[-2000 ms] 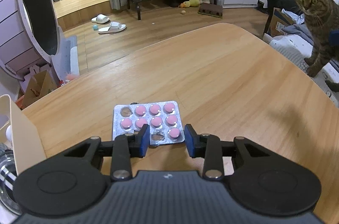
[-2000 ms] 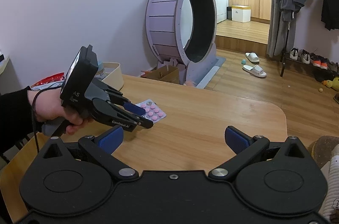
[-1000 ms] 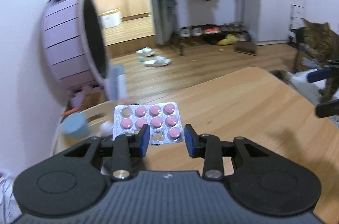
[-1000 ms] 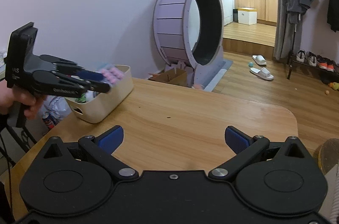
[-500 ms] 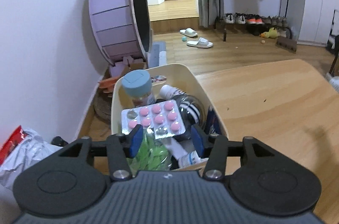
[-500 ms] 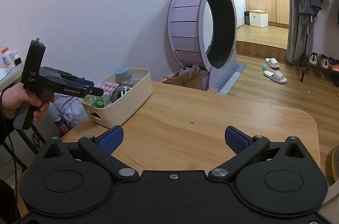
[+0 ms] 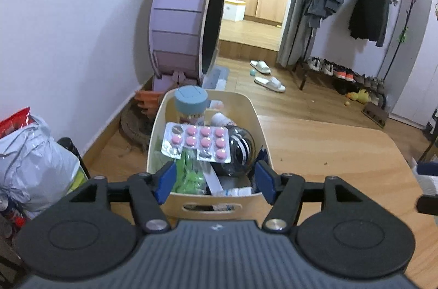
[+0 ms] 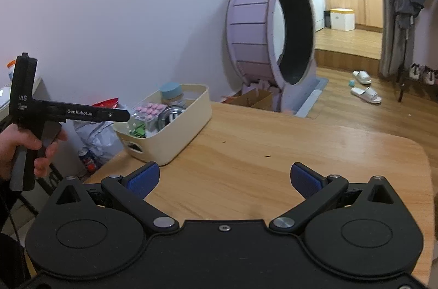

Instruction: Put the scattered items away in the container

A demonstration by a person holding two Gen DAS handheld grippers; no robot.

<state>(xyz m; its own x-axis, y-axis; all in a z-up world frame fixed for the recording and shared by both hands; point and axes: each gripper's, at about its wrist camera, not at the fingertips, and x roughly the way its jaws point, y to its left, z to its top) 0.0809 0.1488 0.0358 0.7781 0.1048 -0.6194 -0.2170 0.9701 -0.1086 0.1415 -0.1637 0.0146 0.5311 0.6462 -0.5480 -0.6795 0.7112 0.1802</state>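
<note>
- Wooden table (image 8: 273, 152) fills the near ground, with a large purple wheel (image 8: 271, 34) standing on the floor against the white wall beyond it.
- At the table's far left corner sits the cream container (image 8: 189, 130), already holding a jar with a blue lid (image 7: 190, 99), a clear striped jar (image 7: 242, 149) and a green packet (image 7: 187, 174).
- The left gripper (image 7: 213, 179) is held level just short of the container's near wall, fingers pointing over it; in the right wrist view a hand (image 8: 16, 144) grips its handle at the far left, fingers wrapped round the trigger.
- Its blue pads (image 7: 165, 178) are spread wide and touch nothing.
- The blister pack (image 7: 198, 142) of pink pills lies free on top of the container's contents, tilted slightly, 9 pink pills showing.
- Half a second ago the pack sat close between the narrower pads above the container; now the jaws have widened and the pack rests further in, clear of them.
- 2 seconds ago the pack was on the bare table, and a cat stood at the far right.
- The right gripper (image 8: 224, 179) hovers low over the table's near edge, well apart from the container, jaws released wide and empty, as in every earlier frame.
</note>
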